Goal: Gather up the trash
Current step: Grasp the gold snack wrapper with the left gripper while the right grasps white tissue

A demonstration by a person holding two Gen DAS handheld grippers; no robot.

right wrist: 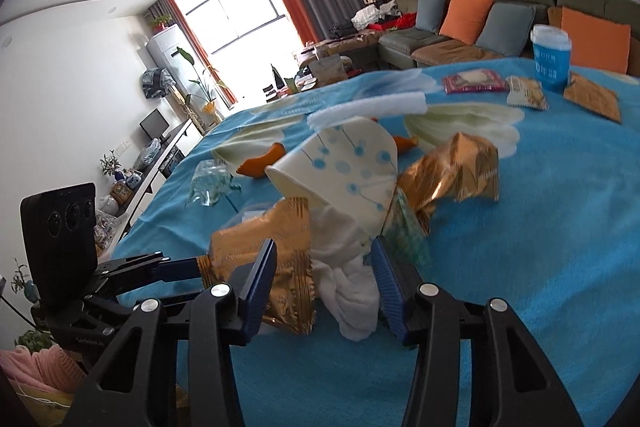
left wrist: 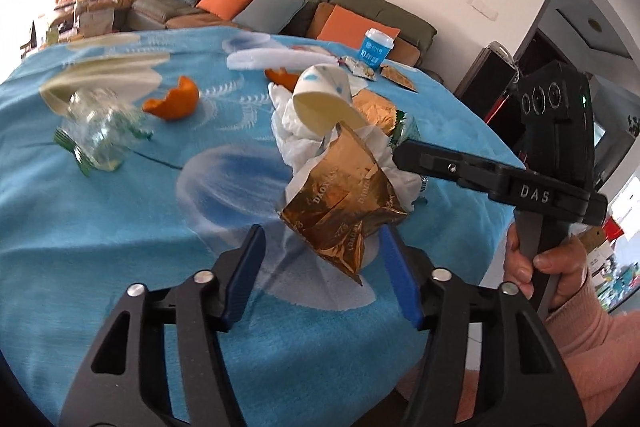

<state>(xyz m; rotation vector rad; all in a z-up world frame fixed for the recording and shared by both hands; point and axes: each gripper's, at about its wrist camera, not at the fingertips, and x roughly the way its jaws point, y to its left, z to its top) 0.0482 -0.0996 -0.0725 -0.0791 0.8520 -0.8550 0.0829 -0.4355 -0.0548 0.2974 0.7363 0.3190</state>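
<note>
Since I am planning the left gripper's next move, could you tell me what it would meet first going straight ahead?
Probably the gold snack wrapper: it sits just ahead of the left gripper, between its open jaws, though depth is uncertain.

L gripper (left wrist: 322, 259) is held low w/ jaws spread wide, blue pads (left wrist: 246, 269) well apart, nothing pinched btwn them. R gripper (right wrist: 324, 279) likewise has jaws wide apart, pads (right wrist: 260, 287) angled outward. In the left wrist view the R gripper reaches in from the right side, gripped by the person's right hand (left wrist: 548, 267), pink sleeve at the wrist.
</note>
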